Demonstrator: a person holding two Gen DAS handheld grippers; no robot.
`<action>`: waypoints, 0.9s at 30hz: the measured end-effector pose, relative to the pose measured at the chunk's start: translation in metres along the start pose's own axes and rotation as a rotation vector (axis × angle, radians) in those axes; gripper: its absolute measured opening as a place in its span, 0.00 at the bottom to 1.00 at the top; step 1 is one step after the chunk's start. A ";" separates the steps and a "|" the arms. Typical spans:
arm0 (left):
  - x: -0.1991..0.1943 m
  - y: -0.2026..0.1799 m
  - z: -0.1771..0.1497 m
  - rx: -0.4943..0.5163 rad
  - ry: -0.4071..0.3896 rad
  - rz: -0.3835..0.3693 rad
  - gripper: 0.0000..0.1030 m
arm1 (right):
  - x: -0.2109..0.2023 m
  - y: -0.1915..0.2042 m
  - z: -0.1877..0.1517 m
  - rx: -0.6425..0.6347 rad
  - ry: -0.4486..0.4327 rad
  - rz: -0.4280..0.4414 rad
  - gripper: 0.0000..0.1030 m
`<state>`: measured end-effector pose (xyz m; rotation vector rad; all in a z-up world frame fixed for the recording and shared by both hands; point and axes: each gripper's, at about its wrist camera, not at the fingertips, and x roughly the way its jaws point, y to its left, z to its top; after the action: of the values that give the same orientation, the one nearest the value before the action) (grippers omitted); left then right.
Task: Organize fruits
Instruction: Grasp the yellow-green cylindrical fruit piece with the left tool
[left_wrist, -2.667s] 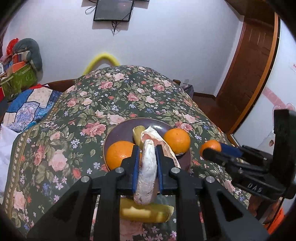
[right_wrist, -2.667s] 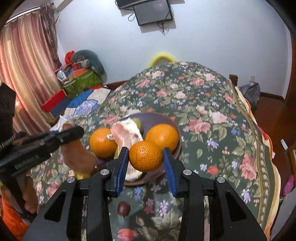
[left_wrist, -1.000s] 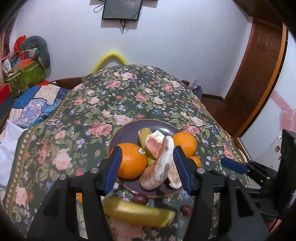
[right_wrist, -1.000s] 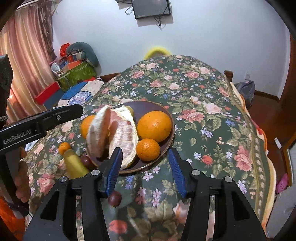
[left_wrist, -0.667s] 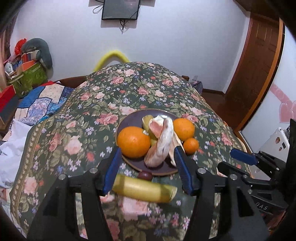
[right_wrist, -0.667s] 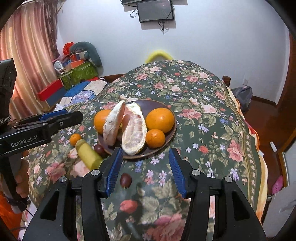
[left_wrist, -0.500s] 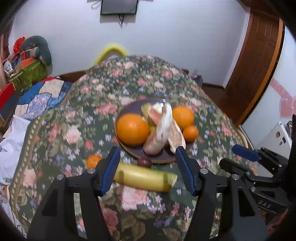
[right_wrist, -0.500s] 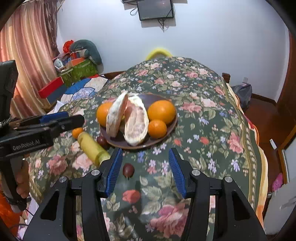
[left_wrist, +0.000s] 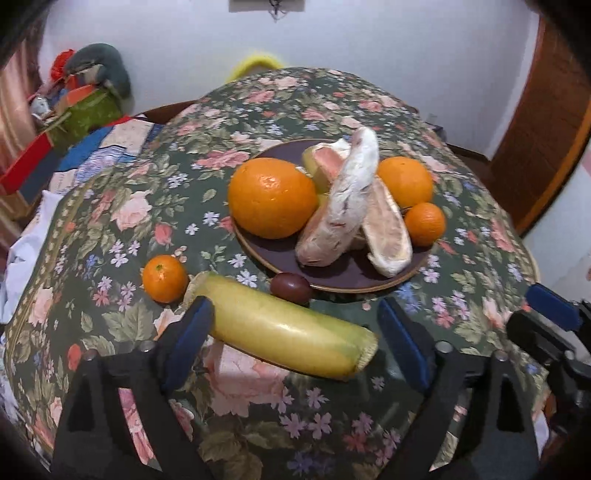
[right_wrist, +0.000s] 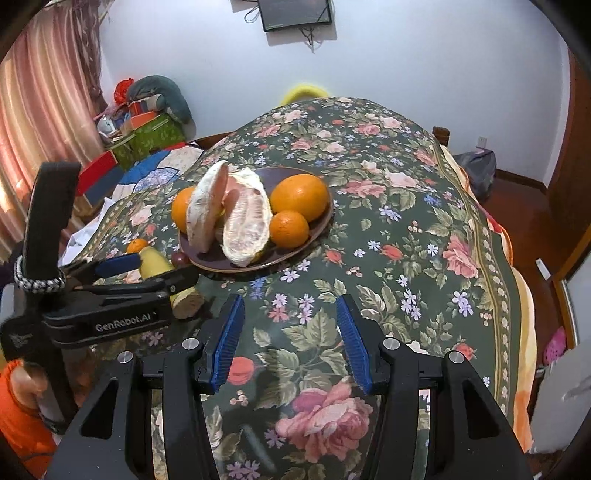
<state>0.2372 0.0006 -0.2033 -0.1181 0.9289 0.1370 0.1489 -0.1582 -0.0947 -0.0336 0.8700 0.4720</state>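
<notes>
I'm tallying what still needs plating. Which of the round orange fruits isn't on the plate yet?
The small mandarin lying on the floral cloth beside the banana's end. The two big oranges and the other small mandarin all sit on the dark plate.

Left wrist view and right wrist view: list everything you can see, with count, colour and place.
Round dark brown plate: one, on the floral tablecloth.
Large oranges: two, orange, on the plate.
Small mandarins: two, orange; one on the plate, one on the cloth left of the banana.
Peeled pomelo segments: pale pink and white, mid-plate; count unclear.
Peeled yellow banana: one, on the cloth.
Dark brown round fruit: one, at the plate's near rim.
Left claw: open, straddling the banana; its jaws have just been opening.
Right claw: open, nothing between.
</notes>
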 end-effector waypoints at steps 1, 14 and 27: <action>0.002 0.001 -0.001 0.000 0.001 0.018 0.92 | 0.001 -0.002 0.000 0.007 0.001 0.003 0.47; -0.009 0.050 -0.022 -0.122 0.074 -0.221 0.78 | 0.006 0.013 -0.004 -0.002 0.011 0.036 0.47; -0.004 0.064 -0.020 -0.203 0.114 -0.319 0.59 | 0.016 0.027 -0.005 -0.013 0.022 0.058 0.47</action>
<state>0.2082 0.0599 -0.2152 -0.4634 0.9966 -0.0724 0.1426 -0.1286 -0.1057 -0.0259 0.8911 0.5323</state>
